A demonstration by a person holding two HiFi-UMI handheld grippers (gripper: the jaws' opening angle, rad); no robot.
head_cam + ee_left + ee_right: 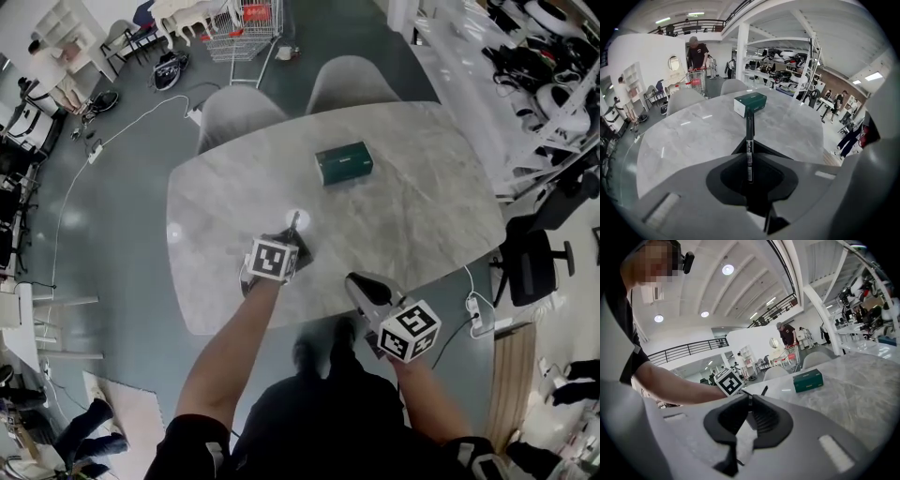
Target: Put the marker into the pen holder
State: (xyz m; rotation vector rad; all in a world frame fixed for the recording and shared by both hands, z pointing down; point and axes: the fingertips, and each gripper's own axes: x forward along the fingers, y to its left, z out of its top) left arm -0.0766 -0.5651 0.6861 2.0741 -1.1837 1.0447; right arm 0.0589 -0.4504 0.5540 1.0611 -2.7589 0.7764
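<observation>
A black marker (749,140) is clamped between the jaws of my left gripper (749,149) and points forward past their tips. Ahead of it on the marble table (422,216) lies a dark green box (750,103), well apart from the marker's tip. From the head view, the left gripper (292,239) hovers over the table's near middle with the marker (294,223) aimed at the green box (344,163). My right gripper (356,281) sits at the table's near edge, shut with nothing in it. In its own view the right gripper (750,397) faces the left gripper's marker cube (728,381) and the box (808,380).
Two grey chairs (281,98) stand at the table's far side. A shopping cart (246,28) and cables lie on the floor beyond. A black office chair (530,262) is at the right. A person with a cart (697,61) stands behind the table.
</observation>
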